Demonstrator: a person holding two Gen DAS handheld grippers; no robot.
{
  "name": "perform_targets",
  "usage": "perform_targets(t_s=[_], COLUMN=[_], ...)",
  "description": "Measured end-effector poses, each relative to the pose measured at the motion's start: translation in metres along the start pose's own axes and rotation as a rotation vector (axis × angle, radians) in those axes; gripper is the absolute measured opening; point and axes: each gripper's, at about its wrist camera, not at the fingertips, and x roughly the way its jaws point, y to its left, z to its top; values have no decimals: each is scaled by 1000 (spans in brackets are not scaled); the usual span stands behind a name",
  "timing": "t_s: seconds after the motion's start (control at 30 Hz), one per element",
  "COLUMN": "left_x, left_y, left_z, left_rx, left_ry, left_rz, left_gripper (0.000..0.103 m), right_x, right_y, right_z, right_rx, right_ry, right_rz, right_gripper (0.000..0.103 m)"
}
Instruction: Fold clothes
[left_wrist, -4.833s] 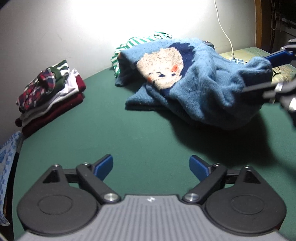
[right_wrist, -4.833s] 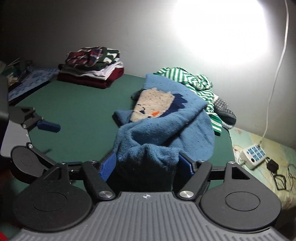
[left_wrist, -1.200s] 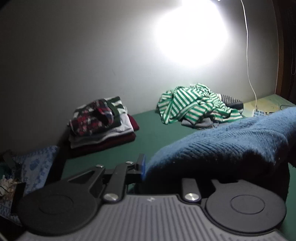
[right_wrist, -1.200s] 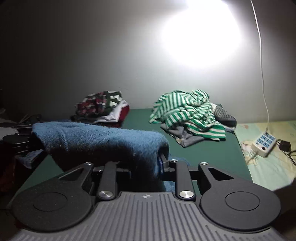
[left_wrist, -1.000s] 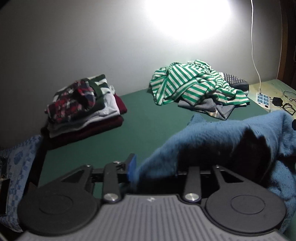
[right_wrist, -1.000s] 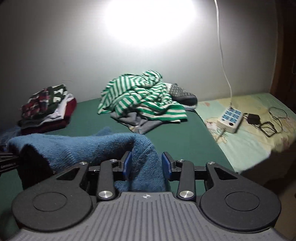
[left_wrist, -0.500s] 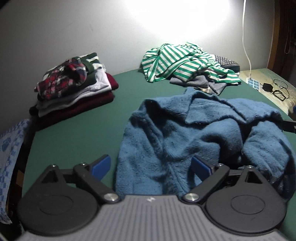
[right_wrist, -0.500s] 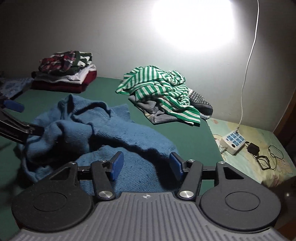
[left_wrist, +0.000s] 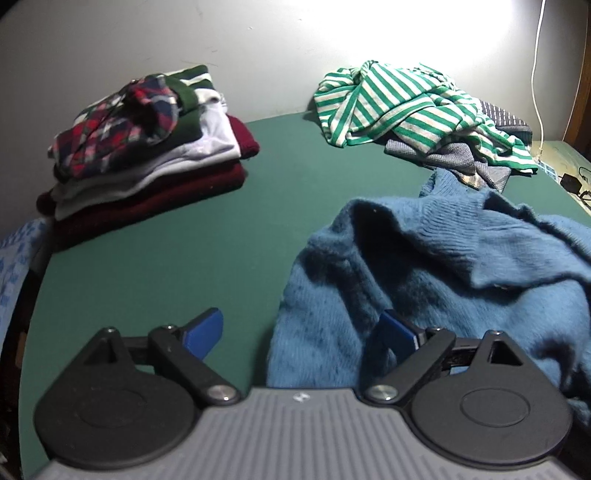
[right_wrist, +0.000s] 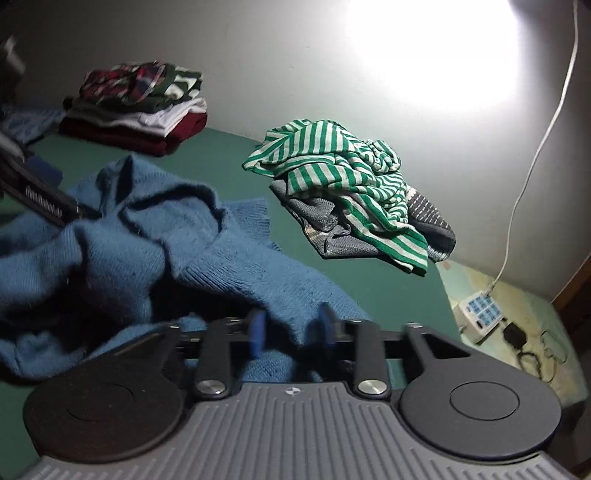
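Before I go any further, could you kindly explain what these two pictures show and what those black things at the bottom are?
A person holds a two-finger gripper in each hand; a wide-angle camera on each looks along its fingers. One picture is from the left gripper, one from the right gripper. On the green surface lie a crumpled blue sweater, a folded stack and a striped heap. The left jaws, just opened wide then eased in slightly, straddle the sweater's edge without pinching. The right jaws have just been closing and pinch a sweater fold.

Home bedroom, green-sheeted bed (left_wrist: 229, 236), folded clothes stack (left_wrist: 147, 147), power strip (right_wrist: 480, 314)
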Motion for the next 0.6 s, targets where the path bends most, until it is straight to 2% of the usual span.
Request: perform_targets(t_s=[0.07, 0.17, 0.3, 0.4, 0.47, 0.5, 0.57, 0.6], left_x=[9, 15, 23, 33, 41, 46, 56, 57], left_y=[0, 0, -4, -5, -3, -1, 3, 7], left_z=[4, 10, 19, 29, 37, 40, 46, 48], left_rx=[1, -23, -37, -44, -60, -74, -101, -114], left_ry=[12, 14, 5, 9, 14, 21, 38, 41], left_rz=[-23, -51, -38, -24, -14, -9, 6, 6], left_gripper=[66, 51, 46, 45, 48, 50, 59, 60], right_x=[2, 6, 34, 71, 92, 97, 95, 85], right_y=[-17, -38, -53, -53, -51, -51, -51, -56], right_z=[8, 19, 27, 24, 19, 18, 18, 18], right_rx=[113, 260, 379, 389, 376, 372, 359, 373], right_ry=[-26, -59, -26, 59, 126, 130, 123, 123], right_rz=[-4, -28, -50, -68, -84, -91, -101, -86], right_gripper=[7, 6, 7, 8, 13, 17, 25, 32])
